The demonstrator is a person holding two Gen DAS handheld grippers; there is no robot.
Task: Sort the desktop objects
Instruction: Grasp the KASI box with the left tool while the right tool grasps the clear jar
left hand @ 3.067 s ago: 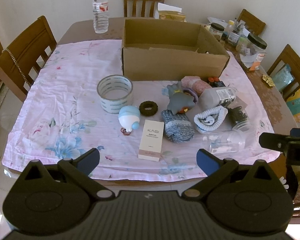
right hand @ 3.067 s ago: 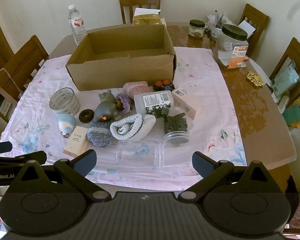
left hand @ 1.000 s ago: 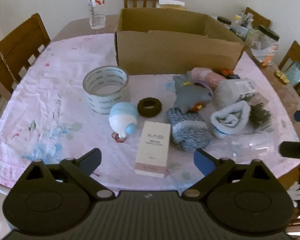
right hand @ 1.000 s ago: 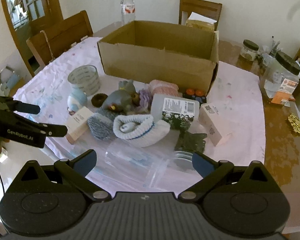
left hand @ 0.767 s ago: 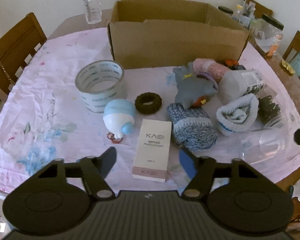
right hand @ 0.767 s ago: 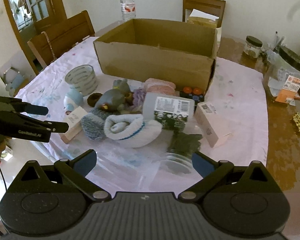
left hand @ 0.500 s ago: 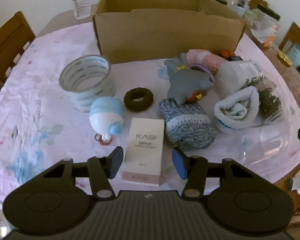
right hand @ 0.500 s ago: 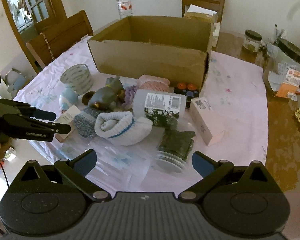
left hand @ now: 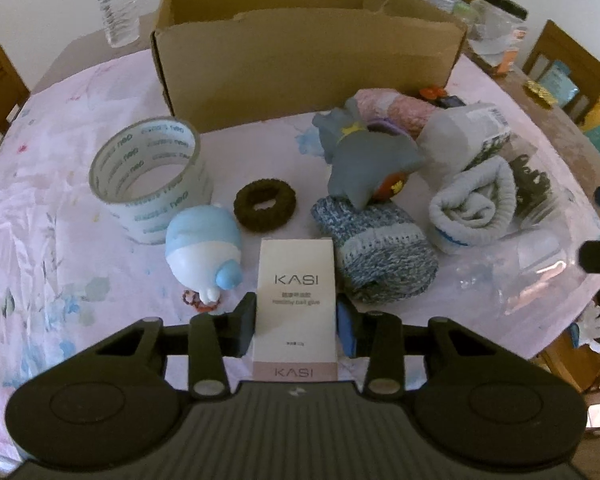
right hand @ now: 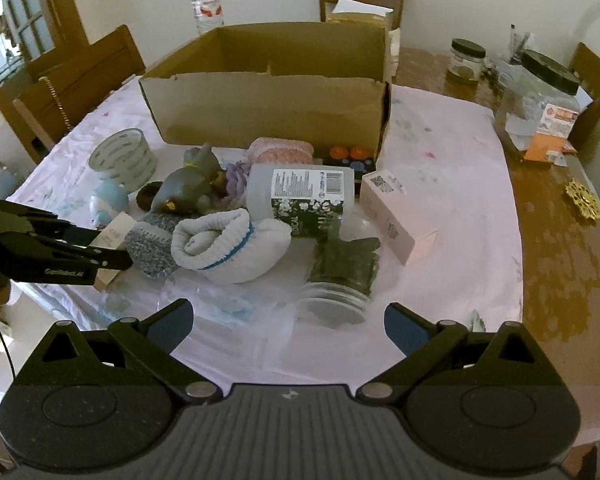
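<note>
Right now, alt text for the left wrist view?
The left tongs are closed on the sides of a white KASI box lying on a floral cloth. Behind it sit a tape roll, a blue-and-white toy, a dark hair tie, rolled socks and an open cardboard box.

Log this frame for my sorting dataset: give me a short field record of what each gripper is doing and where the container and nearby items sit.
left gripper: fingers closed on both sides of the white KASI box, which lies on the cloth
right gripper: open, holding nothing, above the near table edge
container: cardboard box, open top, beyond the clutter; nothing visible inside
left of KASI box: blue and white toy, tape roll
right of KASI box: rolled blue knit sock
surface: pink floral cloth
</note>
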